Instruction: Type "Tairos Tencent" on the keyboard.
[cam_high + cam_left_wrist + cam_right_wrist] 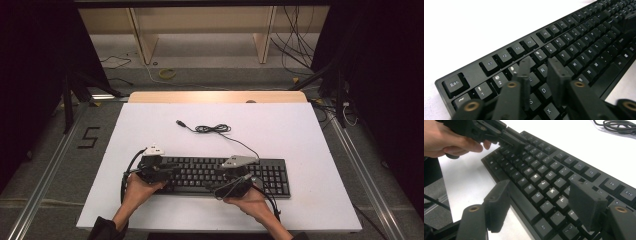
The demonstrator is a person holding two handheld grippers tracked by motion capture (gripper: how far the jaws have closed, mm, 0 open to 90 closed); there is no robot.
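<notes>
Jaws of the left gripper (pixel 539 72) stand slightly apart over the keyboard (pixel 574 50), tips above its left-hand letter keys, nothing clamped. Further right, the right gripper (pixel 541 202) gapes wide above the keyboard's front edge.

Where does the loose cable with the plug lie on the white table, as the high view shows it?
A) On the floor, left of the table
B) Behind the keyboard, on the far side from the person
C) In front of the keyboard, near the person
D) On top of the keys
B: in the high view the cable lies coiled on the white table beyond the far edge of the keyboard, away from the person's hands.
</notes>
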